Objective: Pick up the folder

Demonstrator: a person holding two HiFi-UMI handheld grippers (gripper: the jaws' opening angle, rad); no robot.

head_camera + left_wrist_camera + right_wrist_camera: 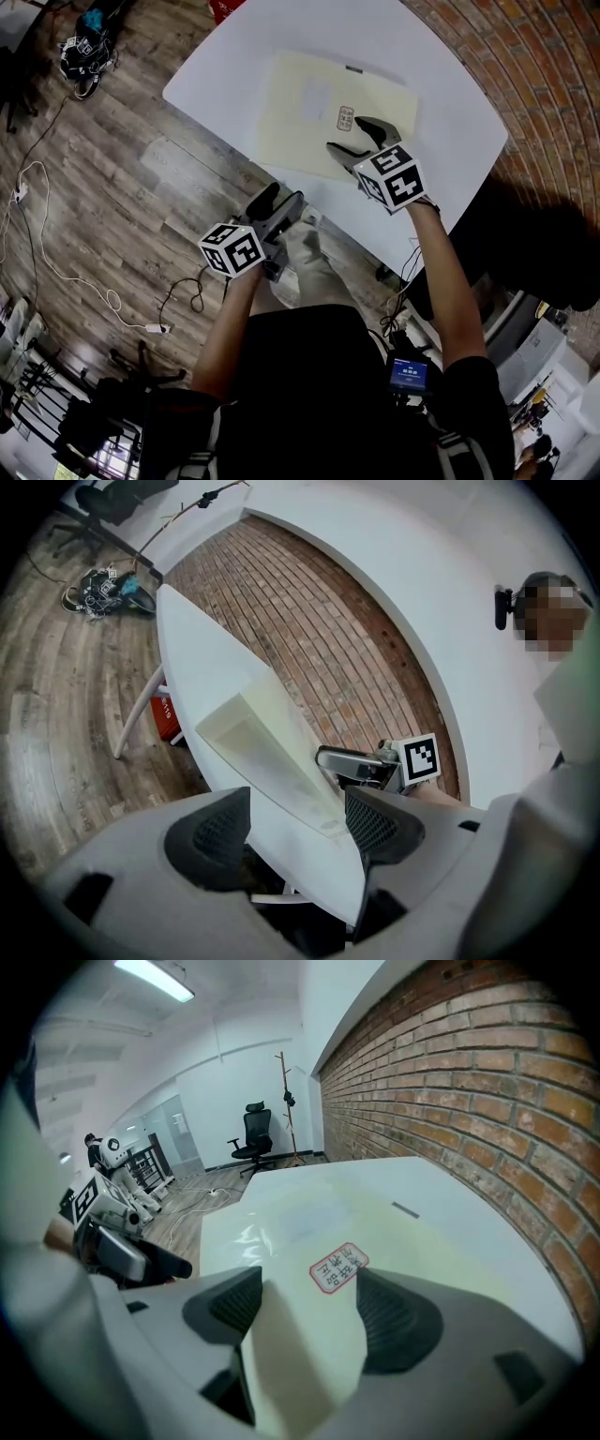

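Brick [525,56] in red-brown rows makes up the wall along the far side of the white bench [234,56]. The bench has rounded corners and a smooth, bare top. Around it lies a floor [112,187] of brown wood planks, with loose cables [37,244] trailing over it on the left. The right gripper view looks further down the room, with white walls, a long ceiling light [155,977], a black office chair [255,1133] and a thin coat stand [283,1101] beside the brick.

The folder [323,112] is pale yellow and lies flat on the bench, towards the brick side. A small red-bordered label [345,117] sits near its near edge.

The right gripper [345,133] hangs tilted down over the folder's near edge. Its 2 fingers stand well apart, with the folder and its label showing in the gap, and the pads press on nothing.

The left gripper [286,192] is held just off the bench's near edge, well apart from the folder. Its 2 fingers are spread wide and hold nothing, and the left gripper view shows the bench's edge in the gap between them.
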